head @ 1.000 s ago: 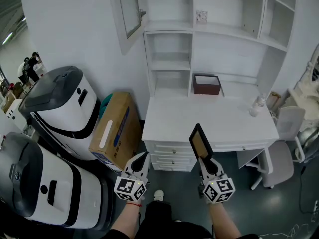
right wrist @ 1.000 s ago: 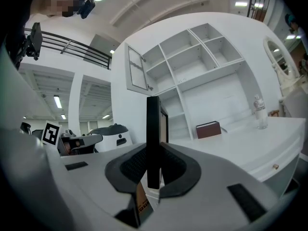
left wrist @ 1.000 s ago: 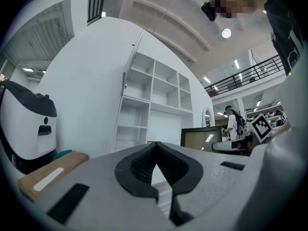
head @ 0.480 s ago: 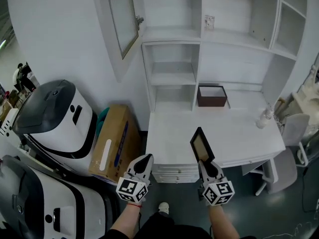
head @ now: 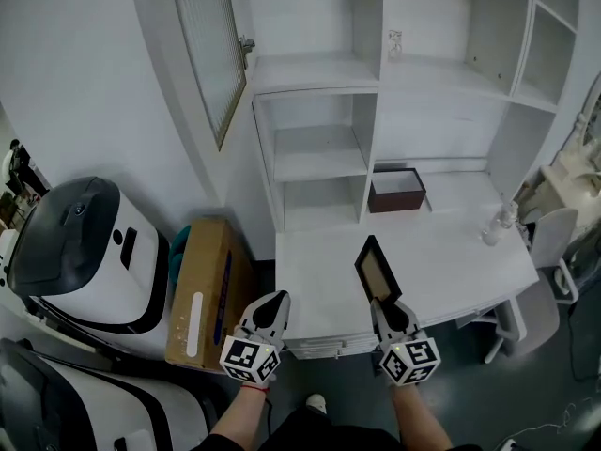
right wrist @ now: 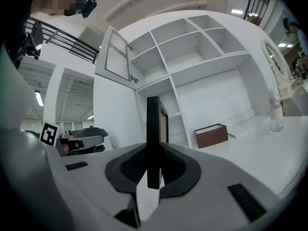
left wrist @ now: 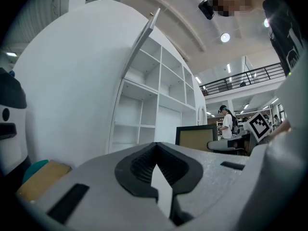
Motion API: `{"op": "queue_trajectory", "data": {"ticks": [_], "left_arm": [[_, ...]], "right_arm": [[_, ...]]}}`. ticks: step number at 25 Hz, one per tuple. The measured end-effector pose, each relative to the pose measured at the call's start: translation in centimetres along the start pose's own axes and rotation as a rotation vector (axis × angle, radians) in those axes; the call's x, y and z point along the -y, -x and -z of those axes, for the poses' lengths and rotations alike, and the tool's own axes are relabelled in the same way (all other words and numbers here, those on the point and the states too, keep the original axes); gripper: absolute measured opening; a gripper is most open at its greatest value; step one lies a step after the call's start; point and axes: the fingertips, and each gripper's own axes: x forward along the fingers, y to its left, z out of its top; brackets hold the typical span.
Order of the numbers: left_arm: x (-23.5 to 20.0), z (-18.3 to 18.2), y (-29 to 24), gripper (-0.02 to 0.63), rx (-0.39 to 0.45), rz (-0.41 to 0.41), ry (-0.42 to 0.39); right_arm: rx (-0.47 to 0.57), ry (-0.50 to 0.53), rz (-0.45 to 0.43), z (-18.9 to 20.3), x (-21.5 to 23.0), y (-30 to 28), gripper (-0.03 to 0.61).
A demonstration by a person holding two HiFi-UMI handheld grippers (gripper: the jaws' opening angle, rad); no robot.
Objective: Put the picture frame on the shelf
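A black picture frame [head: 377, 267] with a tan panel stands upright in my right gripper [head: 384, 306], which is shut on its lower edge; in the right gripper view the frame [right wrist: 153, 138] shows edge-on between the jaws. It hangs over the front of the white desk [head: 451, 271]. The white shelf unit [head: 319, 153] rises behind the desk with open cubbies. My left gripper [head: 270, 310] is shut and holds nothing, off the desk's left front corner. In the left gripper view the frame [left wrist: 196, 138] appears to the right.
A dark red box [head: 395, 191] sits at the back of the desk, a clear bottle [head: 496, 225] at its right. A glass cabinet door [head: 207, 54] swings open at upper left. A cardboard box [head: 199, 289] and white machines [head: 80, 252] stand left; a chair [head: 554, 242] is right.
The view has drawn nearer to the desk and shelf unit and shifted right. Both grippers keep their places, and the frame stays gripped.
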Motion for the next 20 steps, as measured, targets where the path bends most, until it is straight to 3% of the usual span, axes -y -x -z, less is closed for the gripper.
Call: {"op": "queue_trajectory", "data": {"ticks": [9,20], "left_arm": [[-3.1,0.8,-2.9,0.003,-0.014,0.044,0.020],[-4.7,0.4,-6.6,0.003,-0.002,0.046,0.027]], "right_arm": [[0.035,-0.014,0.034,-1.0,-0.3,-4.3,0.051],[0.125,-0.001,-0.008,-5.9,0.5,-8.9,0.051]]}}
